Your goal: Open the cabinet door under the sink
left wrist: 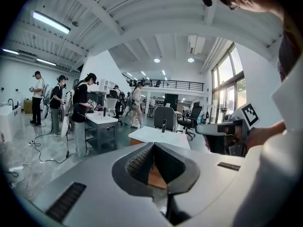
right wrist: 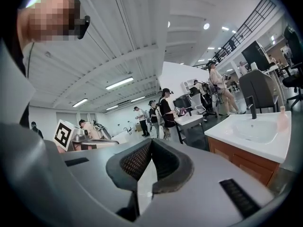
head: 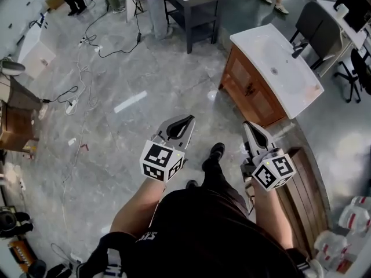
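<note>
The sink cabinet (head: pixel 250 90) is brown wood with its doors shut, under a white basin top (head: pixel 278 65), and it stands ahead to the right on the grey floor. Both grippers are held out in front of the person, well short of the cabinet. My left gripper (head: pixel 184 120) is shut and holds nothing. My right gripper (head: pixel 248 125) is shut and empty too. In the right gripper view the white basin (right wrist: pixel 255 129) and the cabinet front (right wrist: pixel 244 162) lie to the right of the shut right gripper (right wrist: pixel 151 143). The left gripper view shows the shut left gripper (left wrist: pixel 153 145) with the basin top (left wrist: pixel 158 135) beyond it.
A wooden slatted bench (head: pixel 301 187) runs close along the right side. A grey table with a basin (head: pixel 194 2) stands further ahead. Cables (head: pixel 87 45) trail over the floor at left. Office chairs (head: pixel 319 28) stand behind the cabinet. Several people work in the background.
</note>
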The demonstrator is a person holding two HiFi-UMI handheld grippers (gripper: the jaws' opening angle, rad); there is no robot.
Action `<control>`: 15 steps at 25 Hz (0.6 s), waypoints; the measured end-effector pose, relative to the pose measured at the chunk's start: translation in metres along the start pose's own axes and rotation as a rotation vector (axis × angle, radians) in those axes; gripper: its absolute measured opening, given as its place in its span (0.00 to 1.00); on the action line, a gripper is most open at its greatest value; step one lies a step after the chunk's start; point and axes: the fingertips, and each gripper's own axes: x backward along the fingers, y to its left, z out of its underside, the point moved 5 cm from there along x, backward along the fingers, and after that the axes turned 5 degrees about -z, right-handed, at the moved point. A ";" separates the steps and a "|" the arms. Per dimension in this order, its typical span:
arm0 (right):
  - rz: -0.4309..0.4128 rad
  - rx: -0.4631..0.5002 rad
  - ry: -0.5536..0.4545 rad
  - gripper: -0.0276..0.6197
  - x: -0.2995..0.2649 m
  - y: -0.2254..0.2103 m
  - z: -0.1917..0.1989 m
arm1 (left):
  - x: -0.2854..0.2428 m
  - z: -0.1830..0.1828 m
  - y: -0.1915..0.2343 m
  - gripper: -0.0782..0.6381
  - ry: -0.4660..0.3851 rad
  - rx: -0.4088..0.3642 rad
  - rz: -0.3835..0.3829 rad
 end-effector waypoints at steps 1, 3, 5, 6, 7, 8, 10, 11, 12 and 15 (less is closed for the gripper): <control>0.000 -0.004 -0.002 0.07 -0.009 -0.012 -0.003 | -0.013 -0.003 0.006 0.13 0.005 -0.003 -0.001; 0.003 -0.011 -0.007 0.07 -0.027 -0.039 -0.010 | -0.043 -0.011 0.018 0.13 0.013 -0.009 -0.002; 0.009 -0.016 -0.008 0.07 -0.045 -0.069 -0.020 | -0.079 -0.022 0.030 0.13 0.022 -0.011 -0.001; 0.014 -0.018 -0.003 0.07 -0.053 -0.085 -0.025 | -0.099 -0.027 0.035 0.13 0.027 -0.009 0.002; 0.020 -0.021 0.004 0.07 -0.061 -0.102 -0.030 | -0.120 -0.033 0.038 0.13 0.033 -0.007 0.011; 0.029 -0.027 0.011 0.07 -0.067 -0.120 -0.035 | -0.140 -0.039 0.040 0.13 0.039 -0.007 0.023; 0.052 -0.041 0.018 0.07 -0.079 -0.154 -0.047 | -0.181 -0.050 0.042 0.13 0.051 -0.014 0.054; 0.061 -0.045 0.017 0.07 -0.086 -0.170 -0.054 | -0.201 -0.056 0.043 0.13 0.056 -0.016 0.068; 0.068 -0.048 0.016 0.07 -0.092 -0.185 -0.060 | -0.221 -0.061 0.045 0.13 0.058 -0.017 0.081; 0.086 -0.052 0.018 0.07 -0.109 -0.222 -0.072 | -0.271 -0.074 0.046 0.13 0.063 -0.030 0.126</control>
